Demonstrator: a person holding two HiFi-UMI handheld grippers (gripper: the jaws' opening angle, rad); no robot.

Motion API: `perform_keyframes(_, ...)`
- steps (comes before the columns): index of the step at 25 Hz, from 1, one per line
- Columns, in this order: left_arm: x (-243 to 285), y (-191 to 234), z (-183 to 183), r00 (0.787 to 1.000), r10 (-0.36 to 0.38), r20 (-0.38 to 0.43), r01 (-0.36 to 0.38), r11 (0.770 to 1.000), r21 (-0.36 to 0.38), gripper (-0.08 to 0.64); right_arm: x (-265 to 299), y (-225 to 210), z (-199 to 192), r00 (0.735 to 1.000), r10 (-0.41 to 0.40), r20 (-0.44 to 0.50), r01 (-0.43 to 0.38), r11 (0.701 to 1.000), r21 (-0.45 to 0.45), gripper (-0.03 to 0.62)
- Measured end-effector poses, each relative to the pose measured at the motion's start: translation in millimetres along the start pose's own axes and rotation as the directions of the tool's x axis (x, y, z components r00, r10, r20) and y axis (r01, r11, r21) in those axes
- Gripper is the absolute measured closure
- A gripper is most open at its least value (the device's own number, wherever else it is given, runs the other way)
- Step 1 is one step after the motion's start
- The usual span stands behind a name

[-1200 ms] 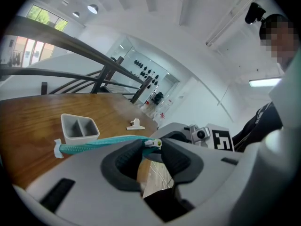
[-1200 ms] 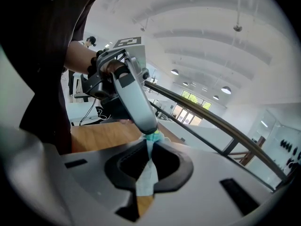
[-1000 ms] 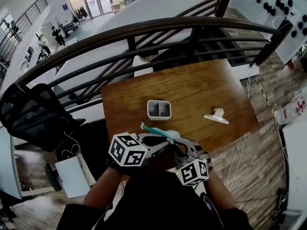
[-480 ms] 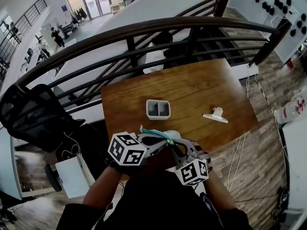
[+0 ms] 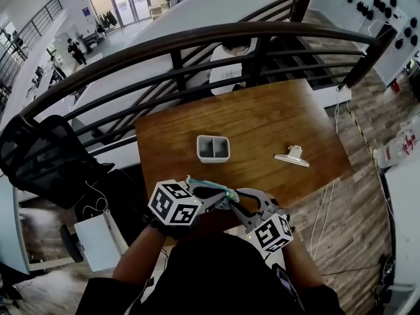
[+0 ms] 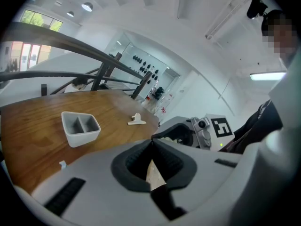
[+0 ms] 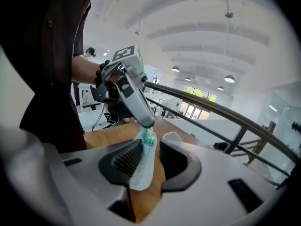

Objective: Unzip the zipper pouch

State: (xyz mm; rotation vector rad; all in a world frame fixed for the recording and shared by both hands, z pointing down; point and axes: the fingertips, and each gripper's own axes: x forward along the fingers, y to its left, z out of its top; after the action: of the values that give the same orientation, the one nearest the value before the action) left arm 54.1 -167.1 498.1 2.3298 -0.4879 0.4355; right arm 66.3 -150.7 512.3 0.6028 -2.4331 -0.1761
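The zipper pouch (image 5: 209, 190), white with a teal zipper edge, hangs between both grippers over the table's near edge. My left gripper (image 5: 226, 199) is shut. In the right gripper view its fingers (image 7: 141, 112) pinch the teal zipper end of the pouch (image 7: 143, 166). In its own view the left gripper (image 6: 151, 140) shows its jaws closed tip to tip, and the pouch is hidden there. My right gripper (image 7: 151, 149) is opening. The pouch's body lies between its jaws against the left pad, with a gap to the right pad. It appears in the head view as the right gripper (image 5: 239, 205).
On the wooden table (image 5: 262, 117) stand a grey two-compartment tray (image 5: 213, 148) and a white clip (image 5: 292, 156). A dark railing (image 5: 197, 41) runs behind the table. A black chair (image 5: 46, 156) stands at the left. The person's torso fills the near edge.
The right gripper's jaws have parted from the pouch, and that gripper has drawn a little down and right. The left gripper stays at the pouch's teal end.
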Motion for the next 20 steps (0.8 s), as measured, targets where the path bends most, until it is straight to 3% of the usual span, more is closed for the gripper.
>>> perform_keyframes(9,3,1,-2,1.000,0.020,-0.004,-0.020,1.000,0.001,0.546,-3,3,4,1.000,0.010,0.024,-0.010,1.000,0.014,0.544)
perform_keyframes(20,4,5,2,0.996,0.083,0.033,-0.083,0.996,-0.011,0.545,-13,-2,12,0.998,-0.019,0.054,0.018,1.000,0.020,0.561)
